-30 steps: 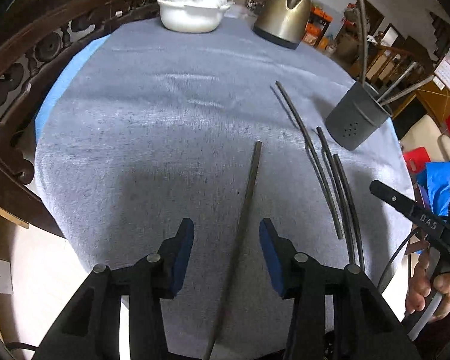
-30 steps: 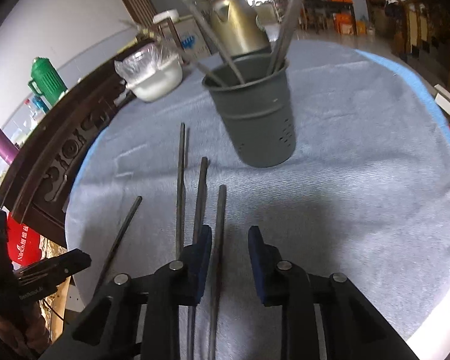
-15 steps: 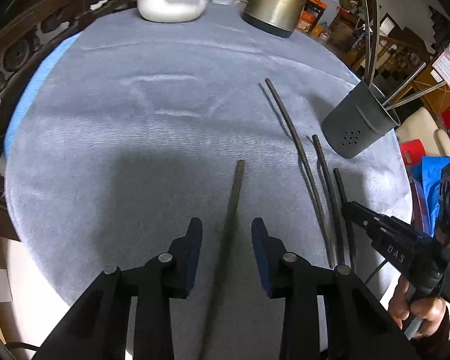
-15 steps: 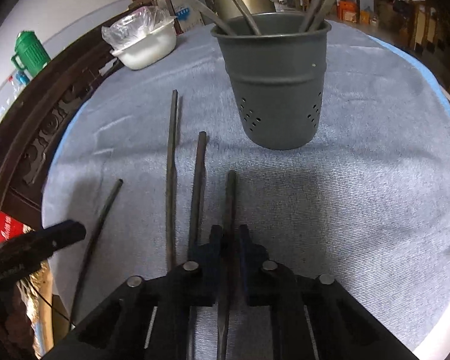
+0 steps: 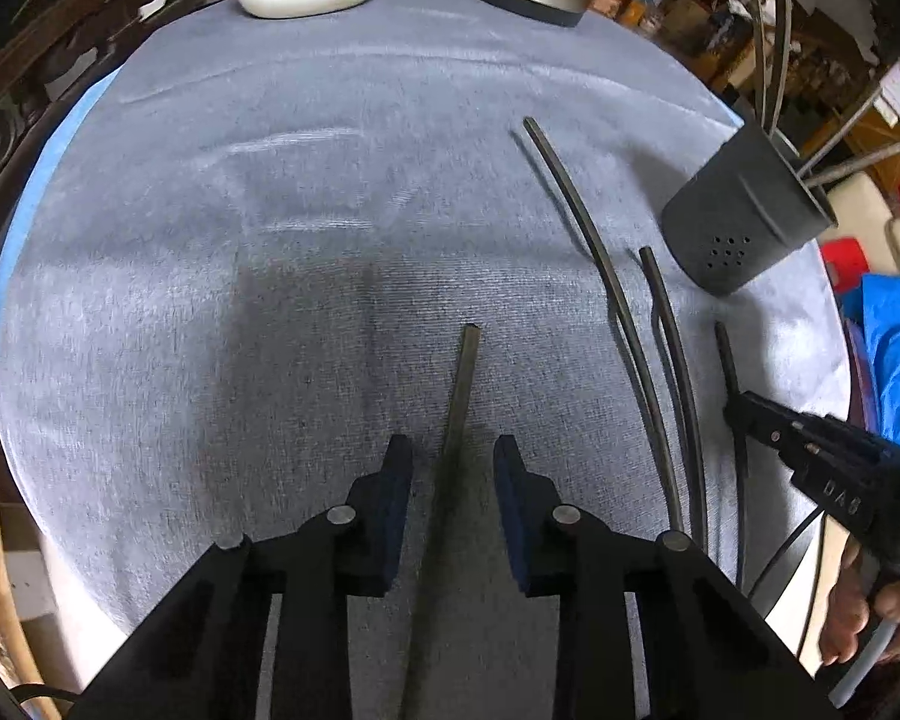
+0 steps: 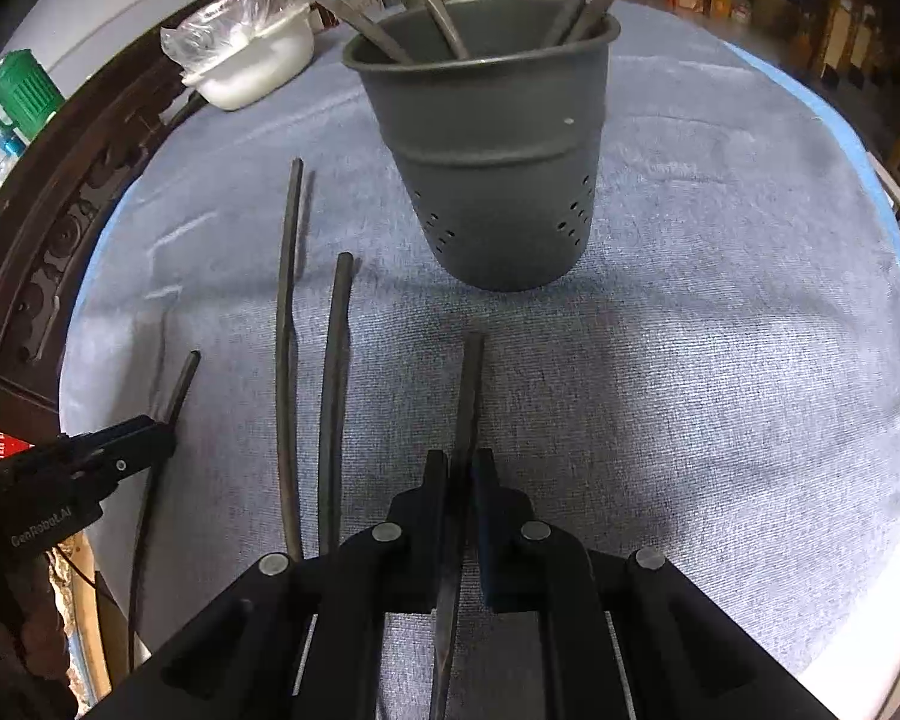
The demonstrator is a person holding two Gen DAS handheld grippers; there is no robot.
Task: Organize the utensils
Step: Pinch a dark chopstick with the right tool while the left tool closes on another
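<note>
Grey tablecloth: our right gripper clamps one chopstick, left gripper closing around another; two more await the holder.

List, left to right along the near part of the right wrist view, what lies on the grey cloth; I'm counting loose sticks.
Thin dark stick under the left gripper → long dark curved stick → shorter dark round stick → dark flat stick clamped in the right gripper.
</note>
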